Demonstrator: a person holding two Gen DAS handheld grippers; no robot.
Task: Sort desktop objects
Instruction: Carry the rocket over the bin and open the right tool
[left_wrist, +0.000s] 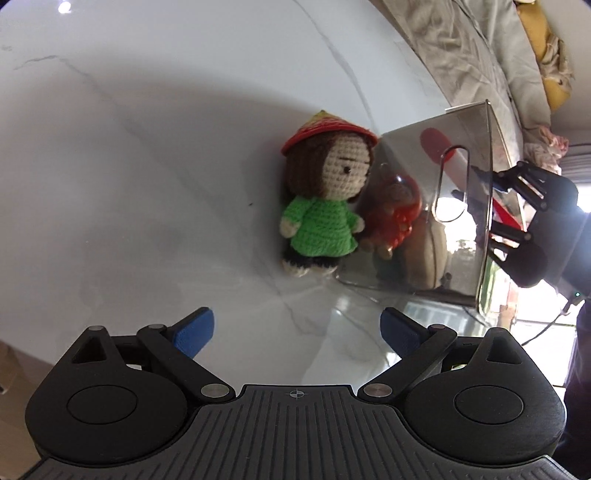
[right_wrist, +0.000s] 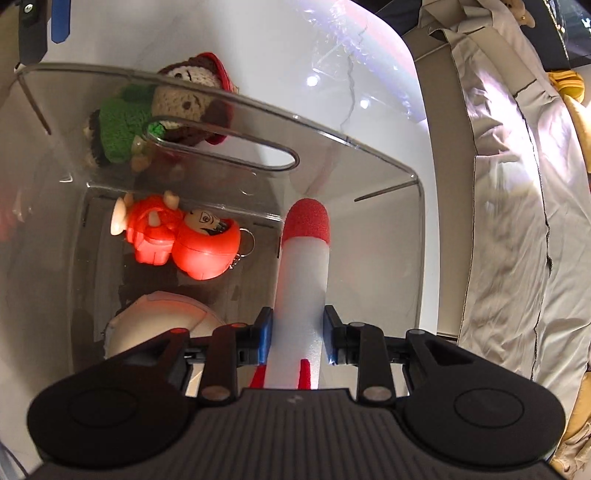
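Rocket (right_wrist: 301, 280) sits pinched in the right claw (right_wrist: 297, 334), nose-down inside the clear bin (right_wrist: 369, 147) beside a red figure (right_wrist: 184, 240). Next, I judge, spread the fingers and drop it. Left claw (left_wrist: 297, 332), spread and empty, faces the doll (left_wrist: 321, 195) on the counter (left_wrist: 129, 147).

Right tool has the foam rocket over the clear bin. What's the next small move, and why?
Probably lower it a little further, then open. The right tool is shut on the foam rocket, whose red tip already points down inside the clear bin, beside the red figure keychain. The crochet doll stands outside against the bin wall, and the open left tool could take it next.
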